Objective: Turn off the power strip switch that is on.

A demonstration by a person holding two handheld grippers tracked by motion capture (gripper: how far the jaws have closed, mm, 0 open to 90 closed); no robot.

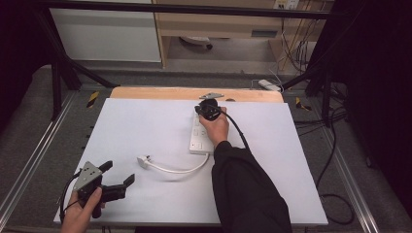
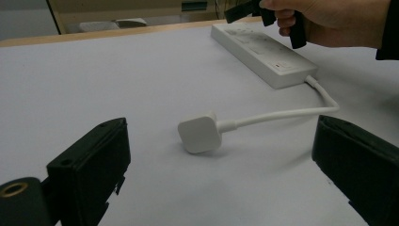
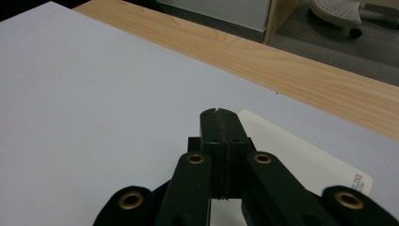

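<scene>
Two grippers at work — right gripper [image 1: 210,110], jaws closed, presses the power strip [image 1: 199,138]; left gripper [image 1: 116,180] gapes toward the plug [image 2: 200,135].

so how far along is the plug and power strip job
Early, by the look of it. Done: nothing visibly connected; the white square plug lies loose on the white table sheet, its cable curving back to the white power strip. In hand: the right gripper, jaws shut and empty, hovers over the strip's far end; the left gripper, jaws open, faces the plug without touching it. Left: probably grasping the plug.
</scene>
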